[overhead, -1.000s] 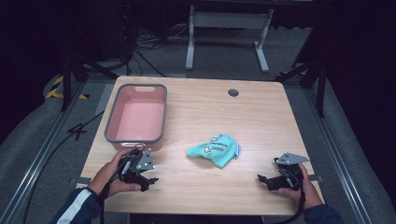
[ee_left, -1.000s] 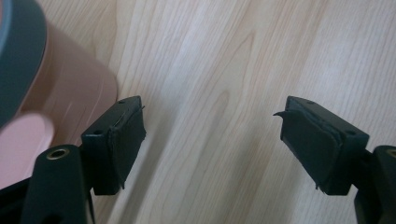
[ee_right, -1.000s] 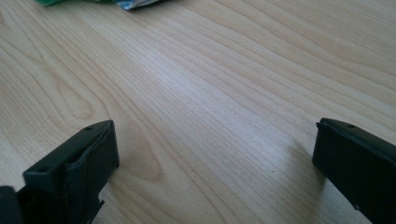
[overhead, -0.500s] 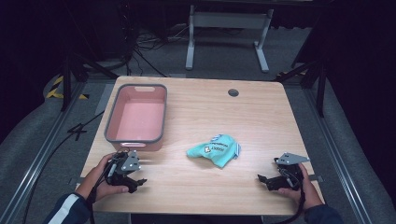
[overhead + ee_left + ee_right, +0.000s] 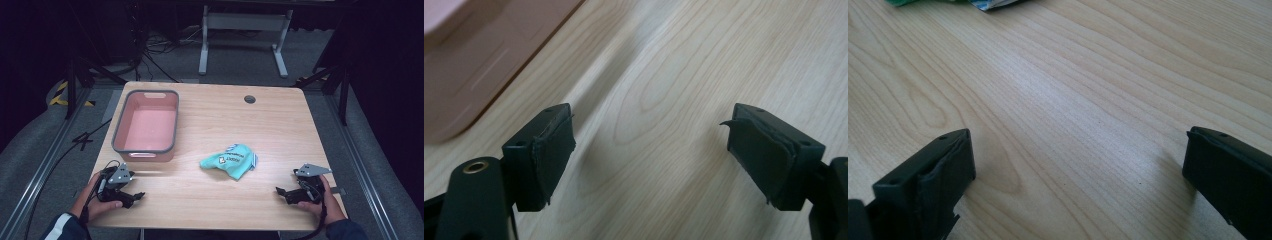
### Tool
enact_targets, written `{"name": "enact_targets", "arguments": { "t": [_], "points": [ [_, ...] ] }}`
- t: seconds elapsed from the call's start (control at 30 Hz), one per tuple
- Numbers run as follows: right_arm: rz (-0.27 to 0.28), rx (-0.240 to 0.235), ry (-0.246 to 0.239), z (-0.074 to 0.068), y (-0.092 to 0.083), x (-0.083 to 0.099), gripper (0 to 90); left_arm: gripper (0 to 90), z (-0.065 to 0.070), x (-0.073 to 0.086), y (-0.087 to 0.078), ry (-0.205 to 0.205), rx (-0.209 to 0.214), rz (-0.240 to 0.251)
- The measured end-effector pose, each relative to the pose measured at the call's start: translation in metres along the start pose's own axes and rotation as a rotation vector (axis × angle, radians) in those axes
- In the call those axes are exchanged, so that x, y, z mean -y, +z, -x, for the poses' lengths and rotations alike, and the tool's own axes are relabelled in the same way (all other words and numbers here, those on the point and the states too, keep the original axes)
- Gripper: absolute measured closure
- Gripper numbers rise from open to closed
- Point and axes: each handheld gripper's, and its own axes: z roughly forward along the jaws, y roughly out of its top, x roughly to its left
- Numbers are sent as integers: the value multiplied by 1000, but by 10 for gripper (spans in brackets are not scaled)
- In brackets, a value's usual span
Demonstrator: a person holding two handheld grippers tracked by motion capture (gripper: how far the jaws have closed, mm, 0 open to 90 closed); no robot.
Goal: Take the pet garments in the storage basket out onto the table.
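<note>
One wooden table (image 5: 215,125), pale grain, with a small dark round grommet (image 5: 249,99) near its far edge. One pink tub (image 5: 146,126) with a grey rim, sitting on the table's left half, nothing visible inside. One teal cloth (image 5: 230,160), crumpled, printed with a white label, lying near the middle of the table, well apart from the tub and from both tools. Two hand-held grippers, one per hand. Left gripper (image 5: 131,196) at the near left corner, just in front of the tub, jaws spread wide over bare wood, holding nothing (image 5: 649,150). Right gripper (image 5: 283,192) at the near right corner, jaws likewise wide apart and holding nothing (image 5: 1075,170), pointed toward the cloth, whose edge (image 5: 948,3) peeks in far ahead.
</note>
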Motion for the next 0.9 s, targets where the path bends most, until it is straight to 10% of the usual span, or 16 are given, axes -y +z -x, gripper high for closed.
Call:
{"name": "enact_targets", "arguments": {
  "t": [0.33, 0.9],
  "points": [
    [0, 0, 0, 0, 0, 0, 6, 170, -11, 24, -3, -103, 16, 99],
    [2, 3, 1, -1, -1, 1, 8, 150, -8, 27, -3, -93, -12, 109]
  ]
}}
